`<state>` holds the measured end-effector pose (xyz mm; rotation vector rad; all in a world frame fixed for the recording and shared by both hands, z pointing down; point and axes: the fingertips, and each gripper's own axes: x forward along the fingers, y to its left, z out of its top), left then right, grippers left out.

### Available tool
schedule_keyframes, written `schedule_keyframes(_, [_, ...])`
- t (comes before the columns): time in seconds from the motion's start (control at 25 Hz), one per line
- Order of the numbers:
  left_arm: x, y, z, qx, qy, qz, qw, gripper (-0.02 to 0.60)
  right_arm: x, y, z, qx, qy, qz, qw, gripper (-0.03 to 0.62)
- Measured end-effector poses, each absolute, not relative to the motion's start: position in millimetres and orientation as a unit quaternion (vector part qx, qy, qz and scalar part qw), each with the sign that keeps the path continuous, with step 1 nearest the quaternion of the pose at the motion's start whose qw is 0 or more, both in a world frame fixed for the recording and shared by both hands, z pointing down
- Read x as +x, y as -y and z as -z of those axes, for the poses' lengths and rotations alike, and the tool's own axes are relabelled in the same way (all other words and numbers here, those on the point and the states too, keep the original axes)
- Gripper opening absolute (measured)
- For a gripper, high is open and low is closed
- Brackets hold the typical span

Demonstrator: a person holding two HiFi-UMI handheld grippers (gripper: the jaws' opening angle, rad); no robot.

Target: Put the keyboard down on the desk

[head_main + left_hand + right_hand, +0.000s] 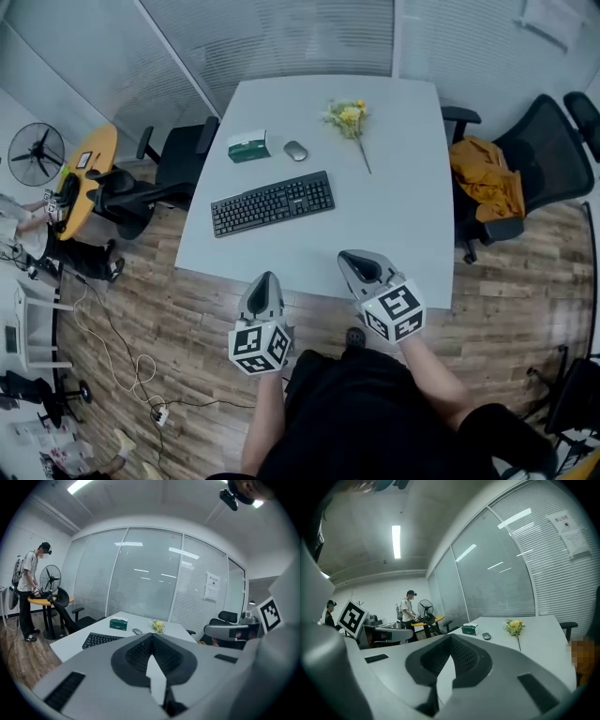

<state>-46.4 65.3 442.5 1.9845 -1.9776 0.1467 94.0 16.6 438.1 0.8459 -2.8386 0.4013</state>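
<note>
The black keyboard [272, 202] lies flat on the white desk [394, 216], slightly left of its middle and turned a little askew. In the left gripper view a part of the keyboard [101, 640] shows past the jaws. Both grippers hang over the desk's near edge, well short of the keyboard and apart from it. My left gripper [266, 278] is shut with nothing in it, its jaws closed tip to tip [151, 637]. My right gripper [353, 260] is likewise shut and empty [450, 637]. In the right gripper view the jaws hide the keyboard.
Behind the keyboard are a green tissue box [248, 146], a grey mouse [295, 151] and a sprig of yellow flowers [349, 117]. Black office chairs stand at the left [173, 173] and right, where an orange garment [486, 178] lies. A person [29, 595] stands by a round table with a fan.
</note>
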Motion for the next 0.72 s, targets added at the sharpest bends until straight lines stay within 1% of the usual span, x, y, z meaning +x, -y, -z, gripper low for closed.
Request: schedule_keyframes(0.72, [-54, -95, -442, 0.698, 0.695, -0.044, 0.167, 0.0, 82, -46, -429, 0.268, 0.953, -0.123, 0.07, 0.008])
